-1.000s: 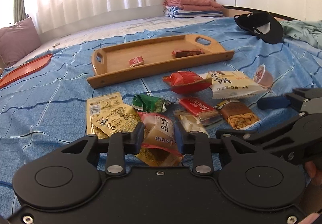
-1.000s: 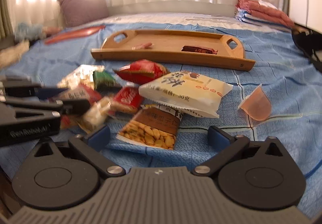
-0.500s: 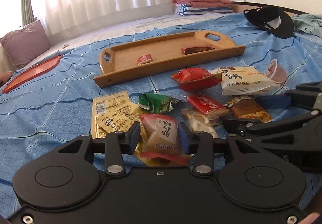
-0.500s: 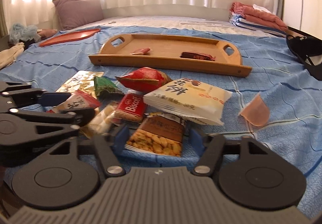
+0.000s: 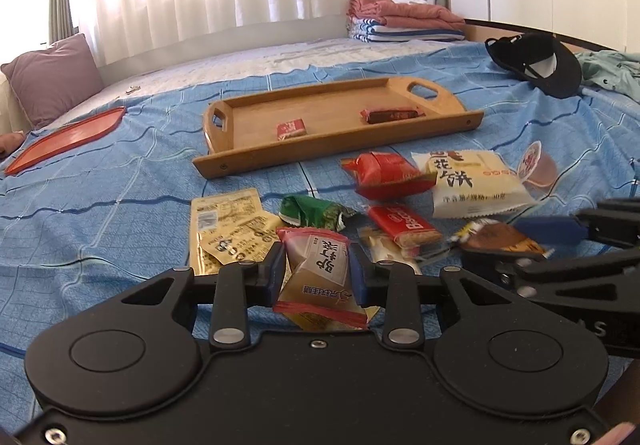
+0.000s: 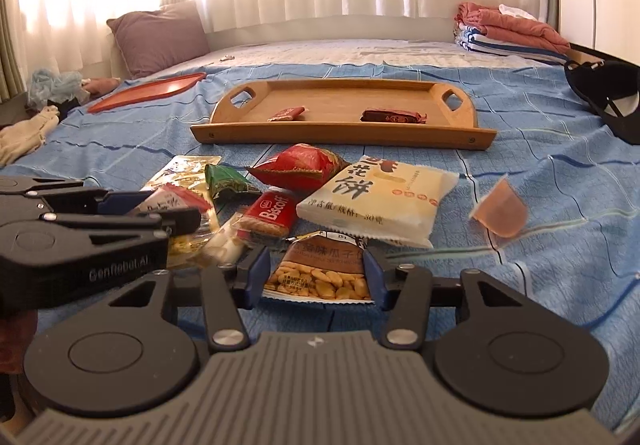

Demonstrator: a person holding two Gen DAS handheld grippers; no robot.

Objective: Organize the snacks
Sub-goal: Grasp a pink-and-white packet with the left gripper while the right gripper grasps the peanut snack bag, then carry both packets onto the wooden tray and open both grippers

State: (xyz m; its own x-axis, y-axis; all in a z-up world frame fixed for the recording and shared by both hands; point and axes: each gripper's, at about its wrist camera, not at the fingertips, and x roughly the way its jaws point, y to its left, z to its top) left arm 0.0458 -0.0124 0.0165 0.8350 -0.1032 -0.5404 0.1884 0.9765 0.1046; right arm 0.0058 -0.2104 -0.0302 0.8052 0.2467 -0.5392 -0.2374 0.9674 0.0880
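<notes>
Bedding in blue check (image 5: 100, 213) carries everything, with the wooden tray (image 5: 248, 161) lying beyond a loose heap of snacks, two small packets already in it, so it is probably where the rest belong. Nearer, the left gripper (image 5: 316, 271) is clenched on a tan packet with red ends (image 5: 320, 277), apparently raised off the yellow sachets (image 5: 228, 229), while the right gripper (image 6: 314, 273) pinches the brown seed packet (image 6: 320, 269) by its near edge. Between them and the tray sit the white biscuit pack (image 6: 376, 197), whose edge overlaps the seed packet, the red pouch (image 6: 298, 169), the Biscoff bar (image 6: 272, 213) and a green wrapper (image 6: 226, 181), which the held packets must clear.

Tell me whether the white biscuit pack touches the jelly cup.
Apart. The right wrist view shows blue sheet between the white biscuit pack and the jelly cup.
</notes>
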